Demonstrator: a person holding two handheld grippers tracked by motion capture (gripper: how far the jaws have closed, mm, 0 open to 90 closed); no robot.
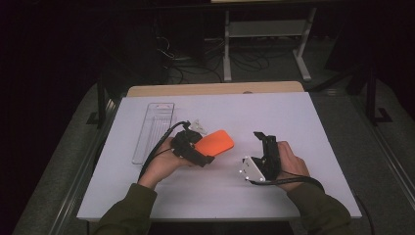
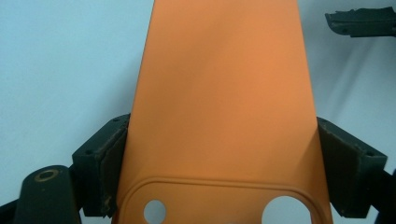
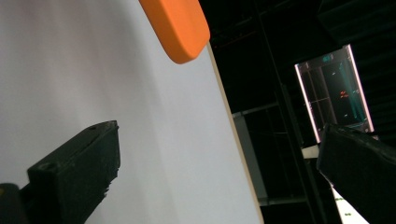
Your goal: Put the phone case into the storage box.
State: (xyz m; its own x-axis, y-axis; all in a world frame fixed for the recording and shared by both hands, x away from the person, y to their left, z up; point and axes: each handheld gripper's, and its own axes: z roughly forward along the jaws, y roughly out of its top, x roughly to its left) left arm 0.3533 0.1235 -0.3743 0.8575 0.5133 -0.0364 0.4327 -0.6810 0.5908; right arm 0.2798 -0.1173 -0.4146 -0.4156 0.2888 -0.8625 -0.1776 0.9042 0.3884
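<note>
An orange phone case (image 1: 215, 142) with a rounded camera cut-out is lifted slightly over the white table top (image 1: 274, 112), left of centre. My left gripper (image 1: 198, 149) is shut on it. In the left gripper view both pads press the long edges of the case (image 2: 224, 93) near the cut-out end, between the jaws of the left gripper (image 2: 224, 156). My right gripper (image 1: 264, 137) stands to the right of the case, apart from it, jaws spread. In the right gripper view nothing sits between the right gripper (image 3: 219, 163) jaws, and the case's rounded end (image 3: 177, 28) shows at the top.
A clear plastic tray (image 1: 154, 129) lies lengthwise at the table's left. A small pale piece (image 1: 197, 125) sits just behind my left hand. Beyond the far table edge stand desk legs and cables (image 1: 254, 58) in the dark. One jaw of the right gripper (image 2: 359, 21) shows top right.
</note>
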